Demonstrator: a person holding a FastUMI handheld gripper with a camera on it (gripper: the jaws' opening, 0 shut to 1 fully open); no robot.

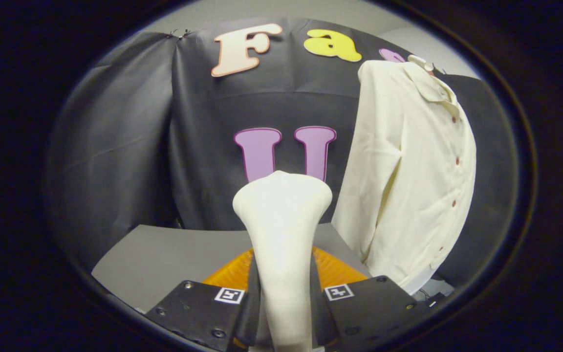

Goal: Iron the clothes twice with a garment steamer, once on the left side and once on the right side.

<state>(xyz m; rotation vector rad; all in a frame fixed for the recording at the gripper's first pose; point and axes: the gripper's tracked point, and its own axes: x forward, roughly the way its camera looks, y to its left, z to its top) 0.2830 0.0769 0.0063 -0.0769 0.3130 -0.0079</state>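
Note:
My gripper (286,305) is shut on the white garment steamer (282,222), both fingers (198,313) pressing its slim handle. The steamer stands upright between them, its wide head flaring out above and ahead of the fingers. A cream long-sleeved shirt (408,171) with small red buttons hangs on a hanger against the booth wall, beyond the fingers and off to the right. The steamer head is well apart from the shirt, to its left.
A grey tabletop (164,254) lies below, ahead of the fingers. An orange ridged piece (333,271) shows just behind the steamer handle, low between the fingers. Black cloth walls close in the back and the left.

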